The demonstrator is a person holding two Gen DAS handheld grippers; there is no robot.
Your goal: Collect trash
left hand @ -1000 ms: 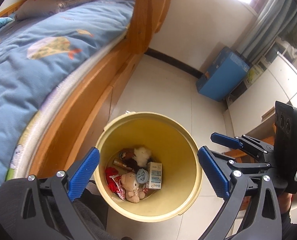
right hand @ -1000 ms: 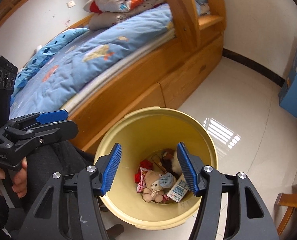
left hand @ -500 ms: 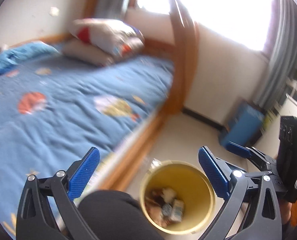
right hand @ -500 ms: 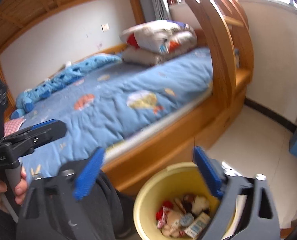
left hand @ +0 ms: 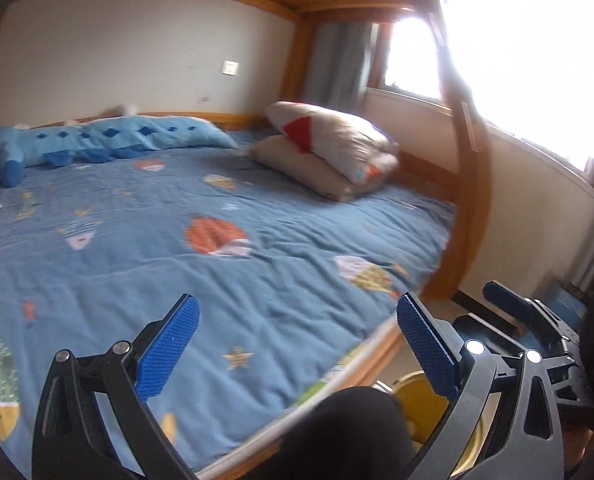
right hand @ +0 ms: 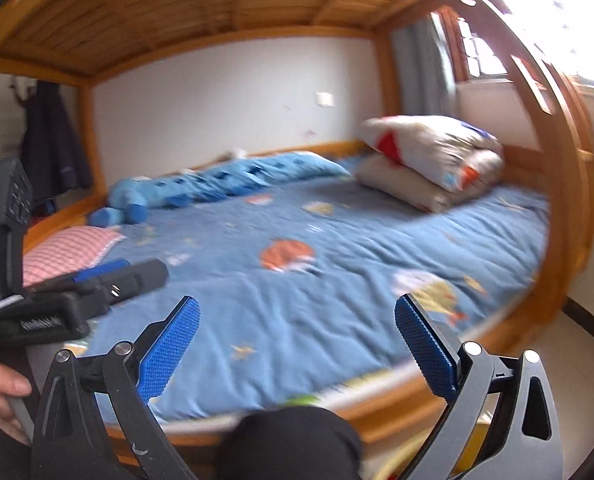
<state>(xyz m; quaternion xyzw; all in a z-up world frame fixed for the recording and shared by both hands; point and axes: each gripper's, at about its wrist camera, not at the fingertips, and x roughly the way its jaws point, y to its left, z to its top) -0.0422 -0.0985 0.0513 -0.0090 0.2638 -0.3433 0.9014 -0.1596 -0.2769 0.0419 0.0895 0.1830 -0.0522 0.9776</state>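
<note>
Your left gripper [left hand: 297, 344] has its blue-padded fingers spread wide with nothing between them, and your right gripper [right hand: 297, 344] is spread and empty too. Both are aimed across the wooden bunk bed's blue patterned quilt [left hand: 217, 248], toward the stacked beige pillows [left hand: 333, 152]. The round yellow plastic trash bin [left hand: 421, 400] sits on the floor beside the bed frame, low behind your left gripper's right finger; its contents are hidden, possibly by your dark knee [left hand: 337, 428].
</note>
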